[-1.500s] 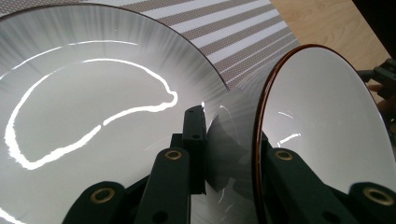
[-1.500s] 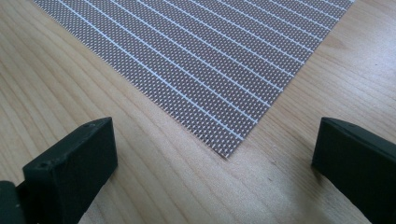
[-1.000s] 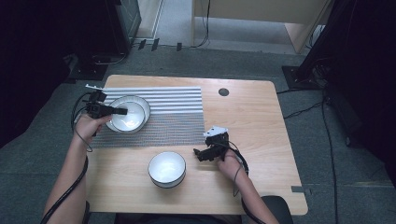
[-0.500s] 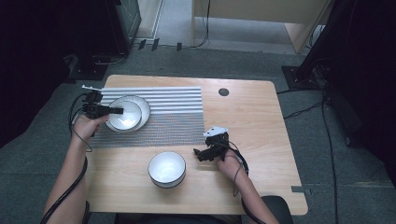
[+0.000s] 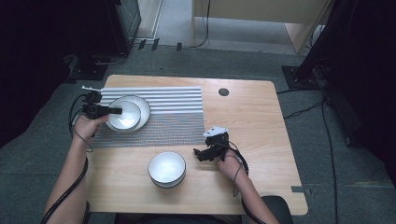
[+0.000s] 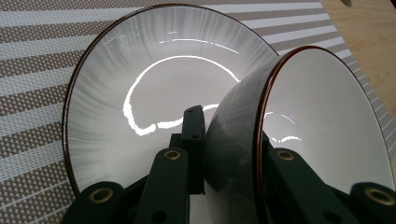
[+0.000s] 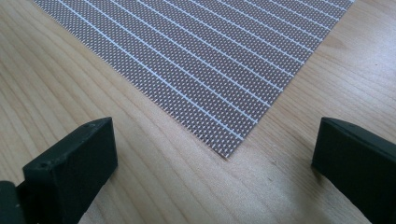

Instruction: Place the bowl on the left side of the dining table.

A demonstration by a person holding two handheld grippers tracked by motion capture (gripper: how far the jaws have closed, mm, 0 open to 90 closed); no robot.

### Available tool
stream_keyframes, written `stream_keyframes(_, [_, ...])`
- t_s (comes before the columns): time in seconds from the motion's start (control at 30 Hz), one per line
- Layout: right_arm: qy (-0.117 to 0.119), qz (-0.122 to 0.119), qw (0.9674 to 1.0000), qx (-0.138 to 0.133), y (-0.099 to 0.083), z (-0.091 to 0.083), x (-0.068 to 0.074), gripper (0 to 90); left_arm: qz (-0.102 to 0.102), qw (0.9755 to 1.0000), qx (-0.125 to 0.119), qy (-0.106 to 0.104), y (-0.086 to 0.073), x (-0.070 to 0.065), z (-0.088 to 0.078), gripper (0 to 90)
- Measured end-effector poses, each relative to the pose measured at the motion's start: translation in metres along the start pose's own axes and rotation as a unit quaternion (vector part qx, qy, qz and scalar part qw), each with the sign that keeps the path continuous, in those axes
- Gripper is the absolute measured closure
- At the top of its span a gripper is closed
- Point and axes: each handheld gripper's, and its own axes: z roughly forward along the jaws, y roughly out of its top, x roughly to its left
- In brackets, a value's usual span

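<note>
A wide white bowl with a dark rim [image 5: 141, 105] [image 6: 140, 79] lies on the striped mat [image 5: 173, 116] at the left. Within its outline is a smaller white bowl [image 5: 123, 116] [image 6: 322, 116], tilted against it in the left gripper view. My left gripper [image 5: 115, 111] [image 6: 229, 135] is shut on the small bowl's rim, one jaw inside and one outside. Whether the small bowl rests on the wide one I cannot tell. Another white bowl [image 5: 167, 169] stands on the wood near the front edge. To its right, my right gripper [image 5: 198, 153] [image 7: 217, 140] is open with nothing between its jaws, low over the mat's corner [image 7: 210, 56].
The wooden table [image 5: 243, 121] has a dark round hole [image 5: 223, 92] at the back. Bare wood stretches along its right half. Cables trail from both grippers over the table's front and left edges.
The left gripper and the small bowl have shifted only slightly. The right gripper has stayed where it was.
</note>
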Motion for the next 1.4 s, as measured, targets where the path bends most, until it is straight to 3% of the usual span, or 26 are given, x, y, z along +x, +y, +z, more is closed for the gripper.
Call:
stream_keyframes(0.47, [0.000, 0.000, 1.0000, -0.001, 0.000, 0.000, 0.000, 0.0, -0.018, 0.9998, -0.004, 0.000, 0.003, 0.007, 0.012, 77.7])
stream_keyframes(1.0, [0.000, -0.001, 1.0000, -0.001, 0.000, 0.000, 0.000, 0.0, -0.016, 0.9999, -0.004, 0.003, 0.000, 0.007, 0.016, 77.1])
stream_keyframes(1.27, [0.000, -0.001, 1.0000, -0.001, 0.000, 0.000, 0.000, 0.0, 0.001, 1.0000, -0.007, 0.003, 0.003, 0.001, 0.013, 65.5])
stream_keyframes(1.4, [0.000, -0.001, 1.0000, -0.001, 0.000, 0.000, 0.000, 0.0, -0.003, 0.9999, -0.010, 0.006, 0.004, 0.000, 0.010, 60.7])
